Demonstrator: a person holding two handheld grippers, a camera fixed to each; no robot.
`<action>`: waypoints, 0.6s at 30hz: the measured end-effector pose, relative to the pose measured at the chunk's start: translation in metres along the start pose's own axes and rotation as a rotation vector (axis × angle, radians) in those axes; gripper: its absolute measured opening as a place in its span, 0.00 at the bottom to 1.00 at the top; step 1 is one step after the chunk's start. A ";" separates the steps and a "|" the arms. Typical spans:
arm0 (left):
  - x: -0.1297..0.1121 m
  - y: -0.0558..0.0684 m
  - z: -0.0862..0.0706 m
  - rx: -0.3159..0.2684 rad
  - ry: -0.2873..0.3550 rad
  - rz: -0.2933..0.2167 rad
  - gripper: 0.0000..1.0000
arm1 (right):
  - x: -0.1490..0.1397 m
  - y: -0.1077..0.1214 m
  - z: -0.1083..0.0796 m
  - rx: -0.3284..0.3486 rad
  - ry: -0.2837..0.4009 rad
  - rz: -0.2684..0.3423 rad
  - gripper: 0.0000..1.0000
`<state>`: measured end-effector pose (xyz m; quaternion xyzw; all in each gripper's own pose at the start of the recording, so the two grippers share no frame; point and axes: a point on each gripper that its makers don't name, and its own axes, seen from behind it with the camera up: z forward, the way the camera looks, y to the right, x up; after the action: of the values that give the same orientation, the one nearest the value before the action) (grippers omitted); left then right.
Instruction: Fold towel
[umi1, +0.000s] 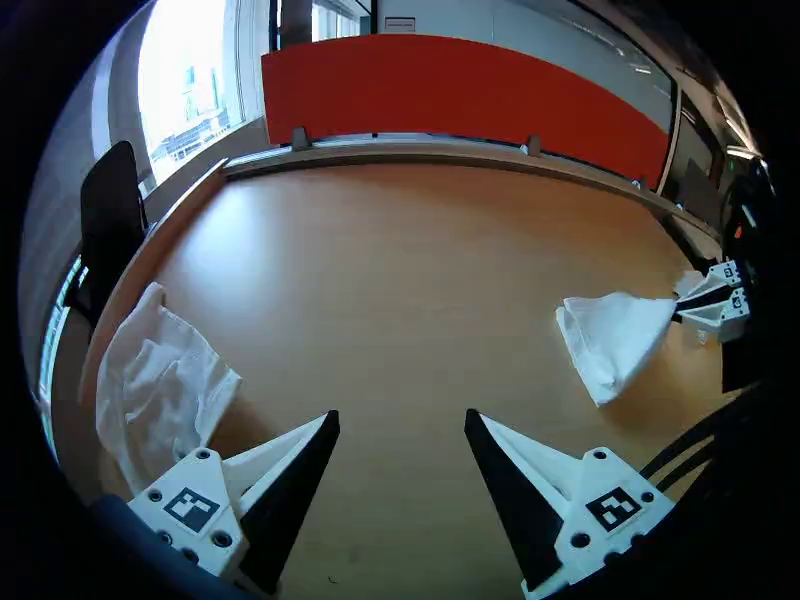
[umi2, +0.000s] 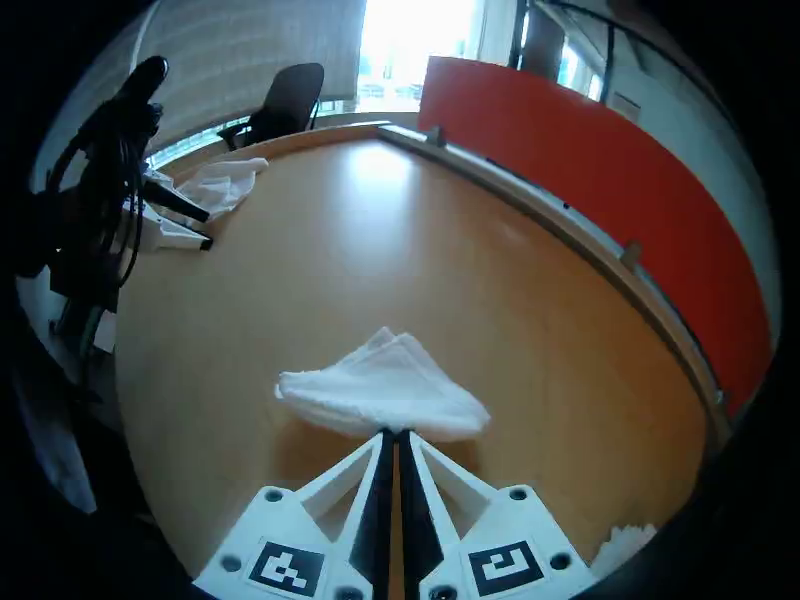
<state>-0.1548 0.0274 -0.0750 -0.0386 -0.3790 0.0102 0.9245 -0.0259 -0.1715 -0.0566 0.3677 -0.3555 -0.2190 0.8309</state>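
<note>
- The left tongs (umi1: 400, 470) stand wide apart over bare table and hold nothing. They have white bodies and black wedge-shaped fingers, each with a square black-and-white coded marker (umi1: 190, 507).
- The right tongs (umi2: 398, 445) are pressed together, pinching the near edge of the folded towel (umi2: 385, 395). This is a soft, white, roughly triangular wad lying on the table (umi2: 400, 250).
- In the left gripper view that towel sits at the right, drawn to a point where the right tongs pinch it.
- A crumpled towel (umi1: 160, 385), white and creased, lies by the table's left edge, just beside the left tongs.
- The table is smooth orange-brown wood with a glossy glare.
- A flat red panel (umi1: 460, 95) stands along the far edge. A small white sign (umi1: 400, 22) above it is too small to read.
- The right gripper view shows black cables (umi2: 110, 170) by the left tongs, and a black chair (umi2: 290, 100) near the bright window (umi2: 410, 40).
</note>
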 end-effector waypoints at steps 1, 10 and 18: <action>0.001 0.000 0.000 0.000 0.002 -0.001 0.93 | 0.006 0.001 -0.001 -0.001 0.008 -0.004 0.04; 0.007 -0.003 -0.006 0.001 0.023 -0.006 0.93 | 0.059 0.018 -0.021 -0.030 0.087 -0.042 0.03; 0.013 -0.001 -0.009 -0.004 0.039 -0.005 0.93 | 0.081 0.037 -0.041 -0.070 0.123 -0.041 0.03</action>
<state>-0.1393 0.0269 -0.0719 -0.0396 -0.3610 0.0064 0.9317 0.0615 -0.1801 -0.0134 0.3585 -0.2881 -0.2254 0.8589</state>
